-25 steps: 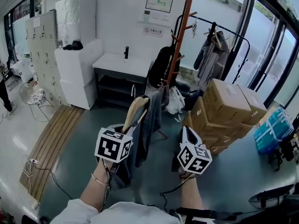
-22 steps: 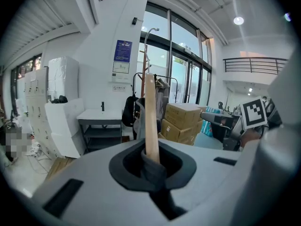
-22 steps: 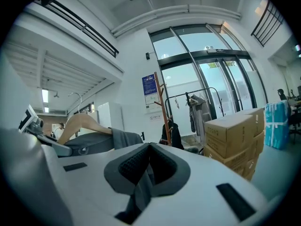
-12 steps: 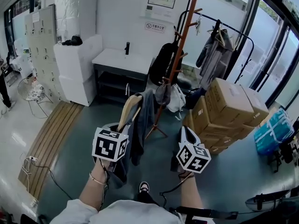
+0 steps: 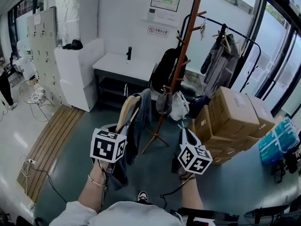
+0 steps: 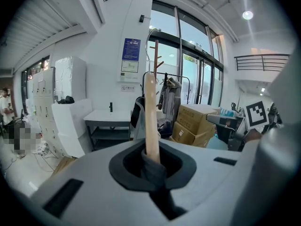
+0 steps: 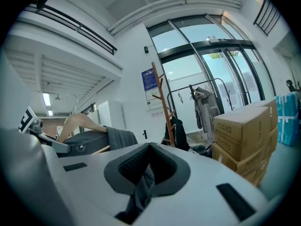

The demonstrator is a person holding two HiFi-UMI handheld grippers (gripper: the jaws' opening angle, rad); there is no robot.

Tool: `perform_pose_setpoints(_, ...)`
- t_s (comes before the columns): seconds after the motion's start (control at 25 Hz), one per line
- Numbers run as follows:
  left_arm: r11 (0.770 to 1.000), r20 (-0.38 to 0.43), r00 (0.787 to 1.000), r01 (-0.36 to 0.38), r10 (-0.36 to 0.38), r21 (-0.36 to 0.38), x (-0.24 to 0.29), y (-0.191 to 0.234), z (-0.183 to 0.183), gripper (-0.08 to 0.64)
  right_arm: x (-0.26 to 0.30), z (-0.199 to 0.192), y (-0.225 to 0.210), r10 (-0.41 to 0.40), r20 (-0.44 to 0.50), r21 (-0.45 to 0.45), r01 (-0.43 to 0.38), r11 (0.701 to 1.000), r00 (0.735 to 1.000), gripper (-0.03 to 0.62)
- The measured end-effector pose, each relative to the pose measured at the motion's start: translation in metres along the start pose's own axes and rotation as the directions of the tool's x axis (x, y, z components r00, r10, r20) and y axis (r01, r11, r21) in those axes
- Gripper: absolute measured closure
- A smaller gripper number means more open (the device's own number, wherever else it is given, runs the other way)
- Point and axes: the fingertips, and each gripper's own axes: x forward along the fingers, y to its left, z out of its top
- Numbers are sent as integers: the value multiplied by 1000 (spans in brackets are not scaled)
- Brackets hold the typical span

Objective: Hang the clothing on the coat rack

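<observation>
My left gripper [image 5: 114, 127] is shut on the arm of a wooden hanger [image 5: 126, 113], which stands up from the jaws [image 6: 151, 117]. A grey garment [image 5: 142, 119] drapes over the hanger. My right gripper [image 5: 186, 134] is shut on a fold of that grey cloth [image 7: 140, 192], and from it the hanger [image 7: 77, 121] shows to the left. The tall brown wooden coat rack [image 5: 182, 55] stands just beyond the garment, with a black bag [image 5: 167, 67] and a pale bag hung on it. The rack also appears behind the hanger [image 6: 155, 62] and ahead of the right jaws [image 7: 163, 102].
Stacked cardboard boxes [image 5: 235, 114] sit right of the rack, with a blue wrapped bundle [image 5: 280, 140] beyond. A black garment rail [image 5: 221, 48] with clothes stands behind. A white table [image 5: 124, 65], white cabinets [image 5: 77, 60] and floor slats [image 5: 51, 140] lie to the left.
The coat rack now shows down to its feet and sits more central. The hanger and garment have shifted slightly left and up. A shoe has come into view below. Both grips are unchanged.
</observation>
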Motion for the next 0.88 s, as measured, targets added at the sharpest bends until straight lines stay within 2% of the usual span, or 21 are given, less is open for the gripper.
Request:
perform_pose_setpoints(0.4,997,21,997,-75,76,-23,60,12,42,546,73,24,-38,54,-5,-29,-54,998,999,569)
perform_pose_setpoints(0.88,993,22,993,-115,116,-24,134,12,82,546,145,43,-96,60,-3,-17,-60,998,998,569)
